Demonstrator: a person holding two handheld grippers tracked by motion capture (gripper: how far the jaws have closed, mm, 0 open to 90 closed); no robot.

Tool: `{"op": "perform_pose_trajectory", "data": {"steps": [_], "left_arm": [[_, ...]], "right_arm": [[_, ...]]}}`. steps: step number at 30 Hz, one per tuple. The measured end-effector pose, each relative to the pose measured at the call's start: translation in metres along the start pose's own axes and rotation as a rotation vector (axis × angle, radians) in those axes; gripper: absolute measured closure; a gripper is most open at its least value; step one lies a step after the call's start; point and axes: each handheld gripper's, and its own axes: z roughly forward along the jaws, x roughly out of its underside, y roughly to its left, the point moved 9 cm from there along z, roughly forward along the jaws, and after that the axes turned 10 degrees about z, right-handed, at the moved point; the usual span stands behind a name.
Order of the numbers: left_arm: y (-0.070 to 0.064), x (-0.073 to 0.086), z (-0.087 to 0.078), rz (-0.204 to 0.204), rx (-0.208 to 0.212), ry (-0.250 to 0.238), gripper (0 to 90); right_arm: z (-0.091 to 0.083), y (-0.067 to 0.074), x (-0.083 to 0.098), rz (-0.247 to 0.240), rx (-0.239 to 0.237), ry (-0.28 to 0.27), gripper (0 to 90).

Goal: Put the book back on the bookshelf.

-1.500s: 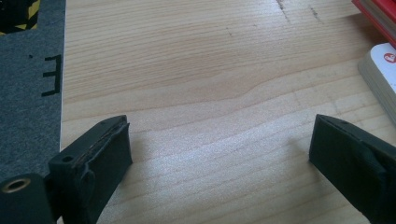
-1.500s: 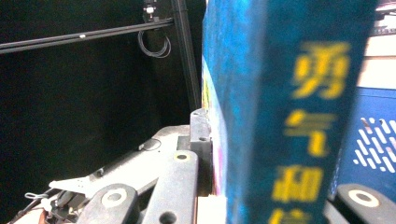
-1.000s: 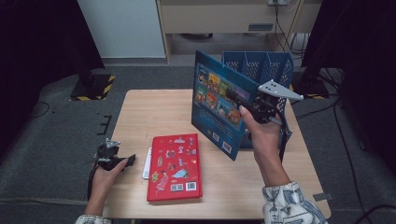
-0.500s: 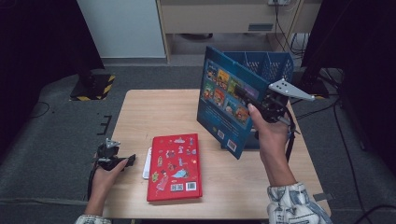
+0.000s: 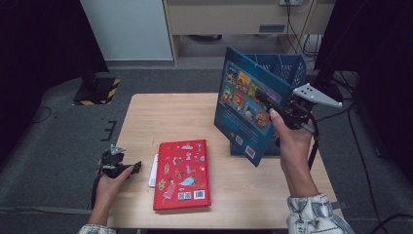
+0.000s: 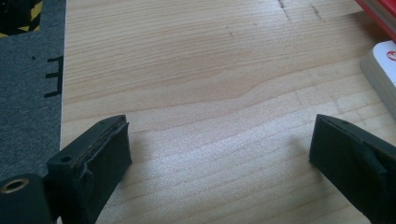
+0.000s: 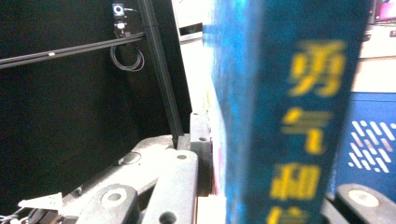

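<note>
Reading from left to right across the high view, I find my left gripper (image 5: 125,168) low at the near left corner of the table (image 5: 160,117), held in my left hand (image 5: 109,187). Its own camera shows the two black jaws spread wide over bare wood, nothing between them, so I count this tool as open and empty. At the right edge of that same view, a white card stack (image 6: 383,74) and a sliver of red cover lie just beyond the right jaw, not touching it.

Next to the right, the red book (image 5: 182,174) lies flat on the table near its front edge, back cover upward, with the white card stack (image 5: 154,170) tucked against its left side.

Further right, the blue book (image 5: 243,114) stands lifted off the table, roughly upright and tilted, its picture-covered back cover facing the camera. Its lower corner hangs above the wood. My right gripper (image 5: 285,113) is clamped on the right edge of the blue book, and my right hand (image 5: 292,141) carries the tool from below. In the right gripper view, the spine of the blue book (image 7: 289,116), printed with yellow characters, sits squeezed between the jaws, one metal finger (image 7: 201,154) pressed to its left face.

Behind the blue book, the blue basket (image 5: 287,68) stands at the far right corner of the table.
</note>
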Motion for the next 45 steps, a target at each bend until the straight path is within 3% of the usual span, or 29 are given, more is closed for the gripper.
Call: {"op": "perform_pose_trajectory", "data": {"steps": [29,36,45], "left_arm": [[-0.001,-0.001,0.001,0.001,-0.001,-0.004,4.1],[-0.001,-0.001,0.001,0.003,-0.001,-0.004,4.2],[-0.003,-0.002,0.001,0.008,-0.001,-0.009,4.2]], "right_arm": [[-0.028,-0.034,-0.013,0.014,0.084,-0.034,82.9],[-0.022,-0.041,-0.021,0.004,0.13,-0.037,82.9],[0.001,-0.053,-0.028,-0.002,0.178,-0.042,82.9]]}}
